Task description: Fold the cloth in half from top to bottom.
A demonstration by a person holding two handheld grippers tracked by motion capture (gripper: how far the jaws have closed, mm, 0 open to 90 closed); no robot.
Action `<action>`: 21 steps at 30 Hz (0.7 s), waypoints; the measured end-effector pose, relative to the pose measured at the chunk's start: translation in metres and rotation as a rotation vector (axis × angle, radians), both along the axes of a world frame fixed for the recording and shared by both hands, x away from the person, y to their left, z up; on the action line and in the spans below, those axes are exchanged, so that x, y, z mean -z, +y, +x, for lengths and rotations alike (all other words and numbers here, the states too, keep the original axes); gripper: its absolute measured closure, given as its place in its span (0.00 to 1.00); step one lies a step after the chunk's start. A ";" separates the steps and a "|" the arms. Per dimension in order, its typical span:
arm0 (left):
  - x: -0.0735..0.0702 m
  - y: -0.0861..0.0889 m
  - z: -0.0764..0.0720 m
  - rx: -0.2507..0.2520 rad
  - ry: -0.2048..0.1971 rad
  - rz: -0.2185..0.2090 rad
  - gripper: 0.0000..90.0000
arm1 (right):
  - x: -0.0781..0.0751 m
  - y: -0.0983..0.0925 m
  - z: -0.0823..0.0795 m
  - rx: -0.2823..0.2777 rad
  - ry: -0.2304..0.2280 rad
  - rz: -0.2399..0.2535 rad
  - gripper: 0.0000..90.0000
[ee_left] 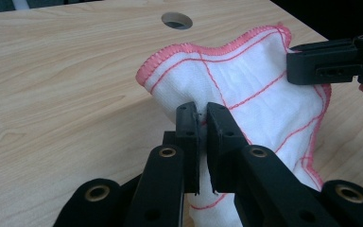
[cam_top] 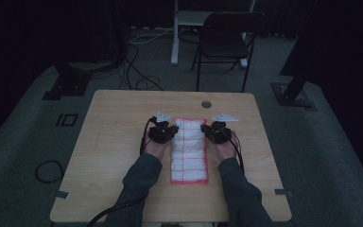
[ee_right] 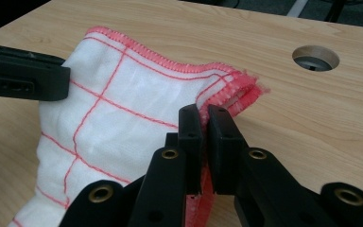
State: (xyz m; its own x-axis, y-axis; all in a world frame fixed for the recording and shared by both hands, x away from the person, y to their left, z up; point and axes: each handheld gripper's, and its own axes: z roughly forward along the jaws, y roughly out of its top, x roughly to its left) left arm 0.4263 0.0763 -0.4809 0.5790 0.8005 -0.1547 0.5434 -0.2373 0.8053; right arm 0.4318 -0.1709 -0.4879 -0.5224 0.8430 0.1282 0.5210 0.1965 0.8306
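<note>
- Left tongs (ee_left: 202, 116): clenched on the left edge of the white cloth (ee_left: 246, 90), fabric pinched between the two black pads.
- Right tongs (ee_right: 204, 118): clenched on the cloth's right edge, just short of its folded, red-stitched corner.
- The cloth, white with a red grid and red hem, spans between the two tongs; its far end is raised off the surface (cam_top: 118, 127), while its near end lies flat between the person's forearms.
- A round hole (cam_top: 206, 104) sits in the surface beyond the tongs, clear of the cloth.
</note>
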 end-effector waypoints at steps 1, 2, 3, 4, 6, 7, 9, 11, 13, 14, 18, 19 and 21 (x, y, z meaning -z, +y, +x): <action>0.000 0.000 -0.001 0.000 -0.001 -0.003 0.94 | 0.000 0.000 -0.001 -0.003 -0.001 -0.001 0.95; 0.000 0.000 -0.002 0.001 0.000 -0.003 0.94 | 0.000 0.000 -0.003 -0.004 -0.004 0.004 0.95; -0.001 0.001 -0.004 0.005 -0.003 -0.004 0.94 | 0.000 -0.001 -0.005 -0.005 -0.006 0.009 0.95; -0.001 0.001 -0.005 0.008 -0.004 -0.003 0.94 | 0.000 -0.002 -0.007 -0.006 -0.009 0.015 0.95; -0.001 0.001 -0.008 0.015 -0.009 -0.002 0.94 | 0.000 -0.002 -0.010 -0.008 -0.010 0.018 0.95; -0.001 0.001 -0.010 0.017 -0.011 -0.006 0.94 | 0.000 -0.003 -0.012 -0.010 -0.012 0.018 0.95; -0.001 0.001 -0.012 0.019 -0.012 -0.010 0.94 | 0.001 -0.003 -0.013 -0.015 -0.014 0.016 0.95; -0.001 0.002 -0.015 0.018 -0.013 -0.014 0.94 | 0.000 -0.003 -0.015 -0.018 -0.016 0.015 0.95; -0.002 0.002 -0.017 0.020 -0.012 -0.017 0.94 | 0.000 -0.003 -0.017 -0.022 -0.016 0.016 0.95; -0.002 0.002 -0.018 0.021 -0.013 -0.021 0.94 | 0.000 -0.003 -0.018 -0.023 -0.019 0.015 0.95; -0.002 0.003 -0.023 0.027 -0.017 -0.021 0.94 | -0.001 -0.004 -0.022 -0.027 -0.023 0.018 0.95; -0.003 0.003 -0.024 0.030 -0.018 -0.019 0.94 | -0.001 -0.004 -0.023 -0.029 -0.022 0.019 0.95; -0.003 0.004 -0.027 0.033 -0.019 -0.019 0.94 | -0.001 -0.004 -0.025 -0.032 -0.027 0.017 0.95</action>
